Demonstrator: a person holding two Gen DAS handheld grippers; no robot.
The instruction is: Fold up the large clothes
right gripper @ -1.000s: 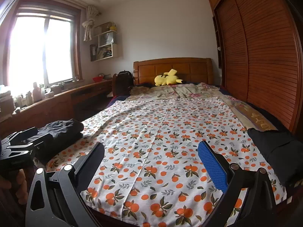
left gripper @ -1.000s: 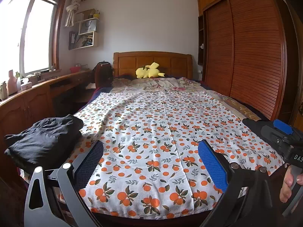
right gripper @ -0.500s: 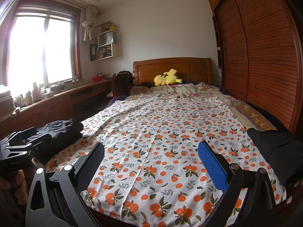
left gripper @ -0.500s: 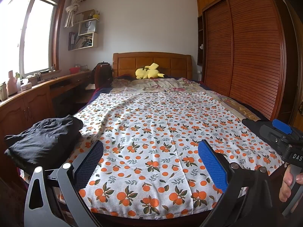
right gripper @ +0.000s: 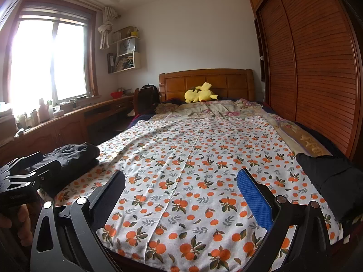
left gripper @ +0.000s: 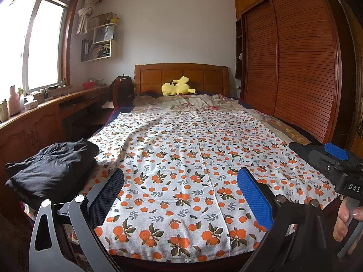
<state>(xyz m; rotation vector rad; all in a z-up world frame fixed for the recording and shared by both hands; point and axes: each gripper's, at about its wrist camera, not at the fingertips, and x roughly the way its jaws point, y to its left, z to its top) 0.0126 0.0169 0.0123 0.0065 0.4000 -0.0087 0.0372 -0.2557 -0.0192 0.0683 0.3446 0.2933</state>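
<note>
Folding hasn't really kicked off: both the left gripper (left gripper: pixel 179 195) and right gripper (right gripper: pixel 181 195) hover over the bed (right gripper: pixel 205 79) with jaws spread and empty, one dark garment (left gripper: pixel 52 170) bundled at the left edge, another dark garment (right gripper: pixel 333 176) at the right

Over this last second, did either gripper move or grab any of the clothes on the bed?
No visible change. The left gripper and right gripper stay open above the foot of the orange-print sheet, holding nothing. The black garment on the left and the one on the right lie untouched.
</note>
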